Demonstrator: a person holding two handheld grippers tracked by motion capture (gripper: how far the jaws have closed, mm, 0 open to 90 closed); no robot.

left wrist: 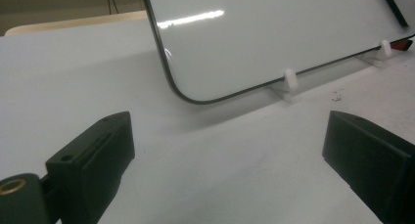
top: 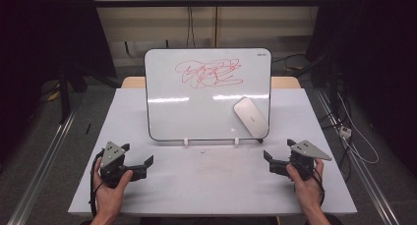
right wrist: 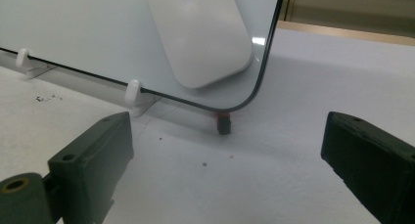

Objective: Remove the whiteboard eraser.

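Observation:
A whiteboard (top: 206, 99) stands tilted back on the white table (top: 211, 185), with a red scribble (top: 209, 72) on its upper half. A white oval eraser (top: 251, 117) clings to its lower right corner. My left gripper (top: 138, 154) rests on the table in front of the board's left corner, open and empty. My right gripper (top: 278, 148) sits in front of the board's right corner, also open and empty. The left gripper view has its jaws wide apart (left wrist: 225, 150) before the board's lower edge (left wrist: 274, 33). The right gripper view looks at the eraser (right wrist: 200, 33).
Two white clips (top: 186, 142) hold the board's bottom edge. A small black and red piece (right wrist: 223, 123) pokes out under the board's right corner. Bare table lies between the two grippers. Dark stands and cables (top: 344, 131) flank the table.

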